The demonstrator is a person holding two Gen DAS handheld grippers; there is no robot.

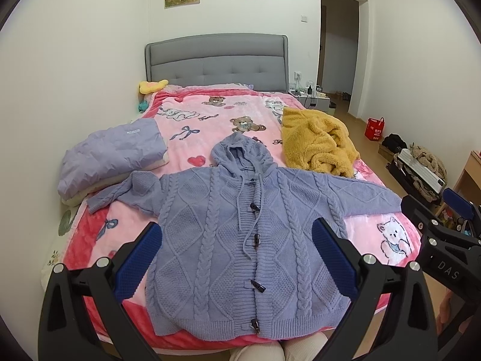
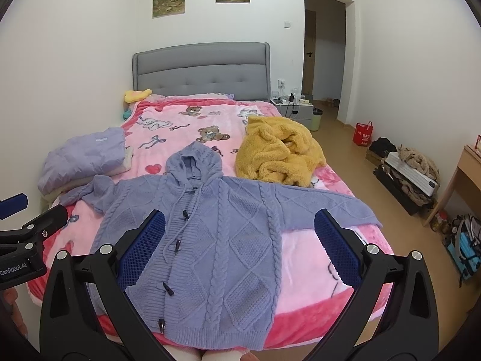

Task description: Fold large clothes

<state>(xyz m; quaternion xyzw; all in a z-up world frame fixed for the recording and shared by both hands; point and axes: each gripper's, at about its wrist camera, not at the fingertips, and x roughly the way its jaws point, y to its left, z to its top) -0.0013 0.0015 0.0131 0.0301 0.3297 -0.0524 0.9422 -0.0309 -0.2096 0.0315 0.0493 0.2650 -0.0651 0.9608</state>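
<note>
Left gripper (image 1: 237,258) and right gripper (image 2: 239,252) both spread wide, holding nothing, above purple cardigan (image 1: 240,234); yellow fleece (image 1: 318,144) at 1 o'clock.

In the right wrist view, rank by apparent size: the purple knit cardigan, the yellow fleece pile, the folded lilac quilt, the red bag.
1. purple knit cardigan, though nearest the camera
2. yellow fleece pile and folded lilac quilt, too alike to rank
3. red bag, farthest away

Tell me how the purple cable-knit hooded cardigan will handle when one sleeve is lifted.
The purple cardigan will probably be floppy: it lies flat with its sleeves limp on the pink blanket. The chunky knit suggests some weight and sag. The drawstrings and toggle buttons may dangle or snag.
</note>
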